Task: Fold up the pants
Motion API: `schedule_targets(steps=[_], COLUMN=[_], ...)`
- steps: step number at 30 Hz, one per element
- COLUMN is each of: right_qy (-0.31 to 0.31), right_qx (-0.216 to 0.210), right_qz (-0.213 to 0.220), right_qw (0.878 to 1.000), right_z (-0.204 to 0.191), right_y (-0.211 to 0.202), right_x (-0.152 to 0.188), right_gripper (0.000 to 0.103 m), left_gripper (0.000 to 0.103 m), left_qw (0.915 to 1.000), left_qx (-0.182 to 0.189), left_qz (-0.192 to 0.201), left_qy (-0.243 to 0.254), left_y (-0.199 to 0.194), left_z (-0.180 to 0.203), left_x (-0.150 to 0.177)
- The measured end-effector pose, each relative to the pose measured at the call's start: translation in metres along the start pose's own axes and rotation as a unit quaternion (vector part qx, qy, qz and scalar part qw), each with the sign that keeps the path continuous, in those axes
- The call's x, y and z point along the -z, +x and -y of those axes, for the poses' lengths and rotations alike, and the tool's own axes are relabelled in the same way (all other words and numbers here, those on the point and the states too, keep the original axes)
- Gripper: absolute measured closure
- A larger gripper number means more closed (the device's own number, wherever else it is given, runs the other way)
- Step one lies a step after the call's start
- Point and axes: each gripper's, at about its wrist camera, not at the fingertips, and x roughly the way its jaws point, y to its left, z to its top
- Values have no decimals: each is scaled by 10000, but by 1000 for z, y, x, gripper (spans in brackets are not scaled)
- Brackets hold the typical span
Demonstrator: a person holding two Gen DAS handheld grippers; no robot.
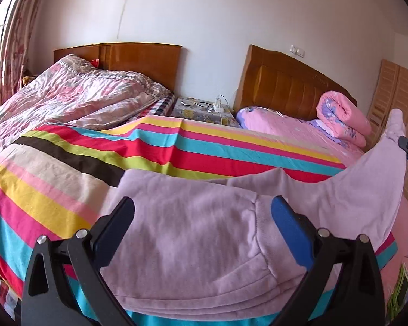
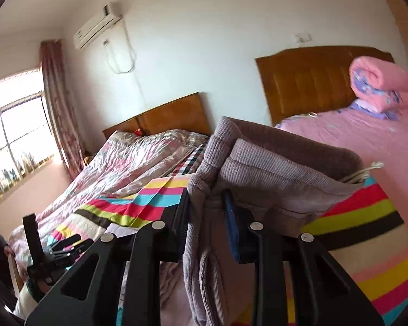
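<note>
Right gripper [image 2: 206, 206] clenched on lilac sweatpants [image 1: 193, 233] waistband, lifted off striped sheet [image 1: 176, 146]. Left gripper [image 1: 204, 217] spread wide, released, above cuffed leg.

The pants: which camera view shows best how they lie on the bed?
The left wrist view. It shows the pants spread over the striped sheet, one end lifted by the right gripper. The right wrist view shows only the ribbed end bunched between the fingers of that gripper.
</note>
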Motion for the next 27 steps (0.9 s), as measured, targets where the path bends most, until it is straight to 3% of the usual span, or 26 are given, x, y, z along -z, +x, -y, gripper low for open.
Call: schedule_targets(steps=[2, 3, 4, 6, 8, 9, 11, 13, 16, 18, 20, 23, 27], right_qy=[-917, -1317, -1624, -2204, -2442, -2486, -2546, -2445, -2041, -1855, -2112, -2826, -3503], right_qx=[-385, -706, -989, -1153, -1647, -1813, -2058, -2191, -2106, -1895, -1571, -1149, -958], right_qz=[-196, -328, -590, -1242, -2290, -2439, -2516, -2464, -2165, -1826, -1753, -2079, -2589], right_qw=[9949, 9882, 9800, 9606, 9278, 9197, 9108, 9119, 9312, 9467, 9487, 9294, 8950], right_z=[-65, -96, -124, -174, -201, -210, -211, -201, -173, -152, -144, -143, -146], right_y=[29, 45, 63, 102, 133, 125, 111, 99, 83, 72, 72, 94, 128], right_x=[7, 16, 28, 68, 116, 138, 155, 151, 121, 96, 83, 84, 107], right_gripper=[78, 99, 99, 99, 99, 99, 98, 94, 67, 42, 41, 42, 50], left_gripper=[2, 2, 2, 2, 2, 2, 2, 2, 2, 2, 2, 2, 2], left_qw=[9991, 9982, 9971, 9945, 9913, 9900, 9890, 9896, 9884, 9831, 9765, 9688, 9639], left_qx=[-158, -242, -314, -441, -579, -622, -621, -502, 84, 644, 1121, 1473, 1488], left_qz=[91, 123, 113, 21, -77, -133, -242, -382, -609, -870, -1047, -1194, -1511], left_qy=[-384, -539, -683, -946, -1177, -1259, -1319, -1297, -1389, -1477, -1513, -1595, -1609], left_y=[-13, -18, -22, -27, -30, -32, -34, -31, -10, 12, 32, 56, 76], left_z=[-31, -44, -58, -81, -98, -104, -111, -110, -101, -89, -76, -60, -45], left_x=[-3, -2, -1, 7, 20, 26, 35, 42, 39, 32, 23, 11, 18])
